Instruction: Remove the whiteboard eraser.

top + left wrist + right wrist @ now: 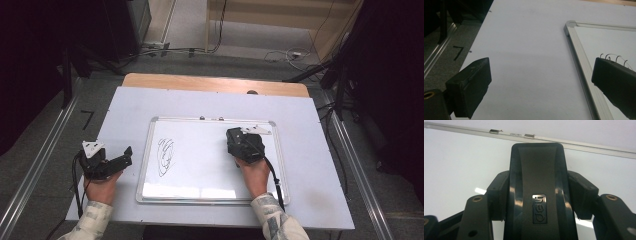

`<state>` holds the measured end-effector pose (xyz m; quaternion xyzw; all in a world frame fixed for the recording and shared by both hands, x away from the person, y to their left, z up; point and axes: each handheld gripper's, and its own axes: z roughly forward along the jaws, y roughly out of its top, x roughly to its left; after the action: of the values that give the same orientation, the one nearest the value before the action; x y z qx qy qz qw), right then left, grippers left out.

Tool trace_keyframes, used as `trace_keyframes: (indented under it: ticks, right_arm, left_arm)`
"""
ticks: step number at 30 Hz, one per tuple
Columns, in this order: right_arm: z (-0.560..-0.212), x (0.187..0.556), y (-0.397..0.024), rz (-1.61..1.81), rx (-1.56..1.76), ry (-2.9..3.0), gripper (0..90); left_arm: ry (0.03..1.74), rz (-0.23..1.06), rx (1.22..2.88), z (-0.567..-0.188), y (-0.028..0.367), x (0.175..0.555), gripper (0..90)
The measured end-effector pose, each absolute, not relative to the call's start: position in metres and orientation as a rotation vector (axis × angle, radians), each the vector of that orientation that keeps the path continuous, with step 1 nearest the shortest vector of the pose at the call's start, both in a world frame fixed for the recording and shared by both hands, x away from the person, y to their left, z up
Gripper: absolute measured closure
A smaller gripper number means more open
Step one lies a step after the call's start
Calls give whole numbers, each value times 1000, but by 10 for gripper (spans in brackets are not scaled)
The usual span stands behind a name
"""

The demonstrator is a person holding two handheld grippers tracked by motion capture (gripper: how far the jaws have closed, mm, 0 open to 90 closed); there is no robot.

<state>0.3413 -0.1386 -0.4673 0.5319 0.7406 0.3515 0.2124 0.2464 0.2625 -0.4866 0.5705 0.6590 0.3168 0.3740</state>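
the right gripper [239, 136] sits over the right half of the whiteboard [210, 165], its jaws pinching a black whiteboard eraser [537, 192] by its 2 long sides. in the right gripper view the eraser's glossy plastic back fills the middle, a small metal logo plate on it, and the jaw pads press against its flanks about halfway along. the eraser is well to the right of the black scribble [166, 156], which lies on the left part of the board, near its left frame.

the left gripper [120, 159] rests on the worktop [300, 130] just left of the board, jaws spread wide and holding nothing. in the left gripper view the board's aluminium frame [584, 72] runs between the 2 jaws and the top loops of the scribble peek out beside the right jaw.

the eraser looks light and stiff: a hard moulded shell that won't give under the jaws, but smooth and shiny, so it could slide or twist in the grip if pushed sideways hard. holding it across the narrow width near the middle, as now, seems the sound place, keeping the wiping face flat on the board. its underside is hidden, so i can't tell whether it touches the surface. the board itself is thin, rigid and slick, and may skate on the worktop; the free left gripper is well placed to steady its left edge while the eraser is drawn left over the scribble.
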Motion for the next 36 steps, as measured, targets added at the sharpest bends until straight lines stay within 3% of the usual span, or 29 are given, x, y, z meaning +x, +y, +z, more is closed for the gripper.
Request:
trace_keyframes:
  ticks: [36]
  right_arm:
    - [-468, 332, -77, 1025, 1367, 2178, 386]
  left_arm:
    - [1684, 806, 1445, -486, 265, 246, 33]
